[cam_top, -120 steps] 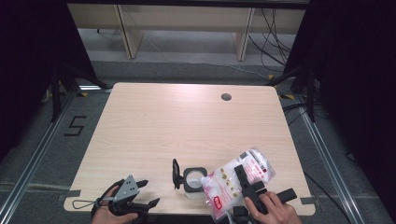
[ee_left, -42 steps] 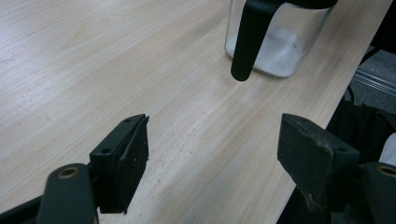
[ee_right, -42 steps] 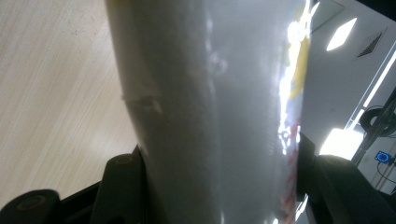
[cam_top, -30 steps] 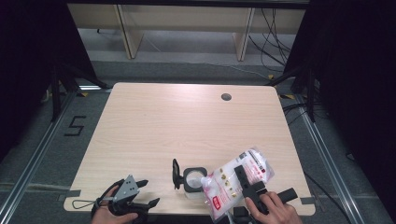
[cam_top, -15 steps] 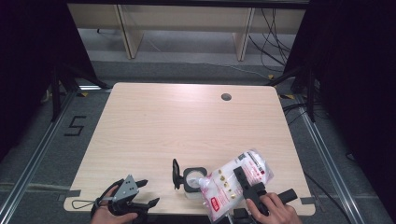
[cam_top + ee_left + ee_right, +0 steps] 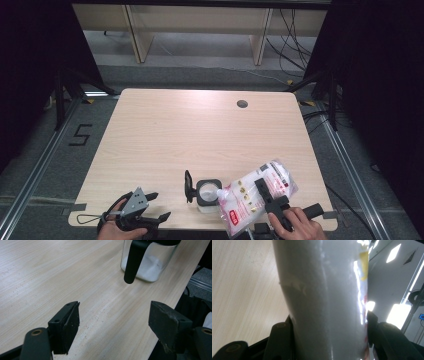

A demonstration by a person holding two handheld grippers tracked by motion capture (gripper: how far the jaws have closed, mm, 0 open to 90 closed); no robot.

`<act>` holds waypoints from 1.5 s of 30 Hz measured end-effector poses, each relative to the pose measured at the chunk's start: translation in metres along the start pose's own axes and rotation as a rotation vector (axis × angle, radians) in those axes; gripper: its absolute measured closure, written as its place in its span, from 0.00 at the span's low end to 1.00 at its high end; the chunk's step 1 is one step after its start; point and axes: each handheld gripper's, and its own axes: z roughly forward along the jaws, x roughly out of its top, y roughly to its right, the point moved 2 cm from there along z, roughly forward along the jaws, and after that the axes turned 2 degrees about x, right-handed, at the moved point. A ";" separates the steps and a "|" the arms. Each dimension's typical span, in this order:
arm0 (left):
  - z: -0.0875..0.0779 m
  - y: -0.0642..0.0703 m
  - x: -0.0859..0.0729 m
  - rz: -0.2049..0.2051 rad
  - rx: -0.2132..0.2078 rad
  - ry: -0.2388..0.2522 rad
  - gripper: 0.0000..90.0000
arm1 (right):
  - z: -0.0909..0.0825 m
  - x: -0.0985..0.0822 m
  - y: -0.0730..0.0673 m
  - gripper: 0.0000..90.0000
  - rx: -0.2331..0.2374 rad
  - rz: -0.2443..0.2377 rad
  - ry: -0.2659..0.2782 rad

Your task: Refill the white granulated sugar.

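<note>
Your right gripper [image 6: 267, 195] pinches a white refill pouch [image 6: 255, 197], tipped spout-down over the glass jar [image 6: 207, 194]. Your left gripper [image 6: 113, 322], jaws spread, shows powder inside it.

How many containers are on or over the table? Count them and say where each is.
2. A clear glass jar with a black flip lid stands near the table's front edge; a white plastic refill bag is tilted over it, held in the right gripper.
</note>
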 end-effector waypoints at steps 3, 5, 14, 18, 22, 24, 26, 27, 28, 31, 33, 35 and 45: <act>0.000 0.000 0.000 -0.003 -0.002 0.003 0.27 | -0.001 -0.002 -0.001 0.58 0.004 0.012 -0.005; 0.000 0.000 0.000 -0.007 0.001 0.000 0.27 | -0.002 -0.002 -0.002 0.58 0.010 0.016 -0.004; 0.000 0.000 0.000 -0.004 0.001 0.000 0.27 | 0.000 -0.002 -0.003 0.58 0.013 0.005 0.008; 0.000 0.000 0.000 0.000 0.001 -0.001 0.27 | 0.001 0.000 -0.002 0.58 0.010 -0.007 0.024; 0.000 0.000 0.000 -0.001 0.000 0.000 0.27 | 0.002 0.000 -0.002 0.58 0.013 -0.010 0.021; 0.000 0.000 0.000 0.000 0.000 0.000 0.27 | 0.002 0.000 -0.002 0.58 0.019 -0.008 0.022; 0.000 0.000 0.000 0.001 0.000 0.000 0.27 | 0.002 0.001 -0.003 0.58 0.018 -0.007 0.023; 0.000 0.000 0.000 -0.004 0.000 -0.001 0.27 | 0.003 0.001 -0.004 0.58 0.020 -0.007 0.026; 0.000 0.000 0.000 -0.002 0.000 0.000 0.27 | 0.003 0.001 -0.004 0.58 0.021 -0.006 0.028; 0.000 0.000 0.000 -0.006 -0.001 -0.001 0.27 | 0.003 0.000 -0.006 0.58 0.027 0.014 0.017; 0.000 0.000 0.000 -0.004 -0.007 -0.008 0.27 | 0.003 0.000 -0.006 0.58 0.024 0.006 0.021; 0.000 0.000 0.000 -0.004 -0.007 -0.008 0.27 | 0.003 0.000 -0.005 0.58 0.024 0.004 0.022; 0.000 0.000 0.000 -0.005 -0.001 0.000 0.27 | 0.003 0.000 -0.005 0.58 0.025 0.003 0.021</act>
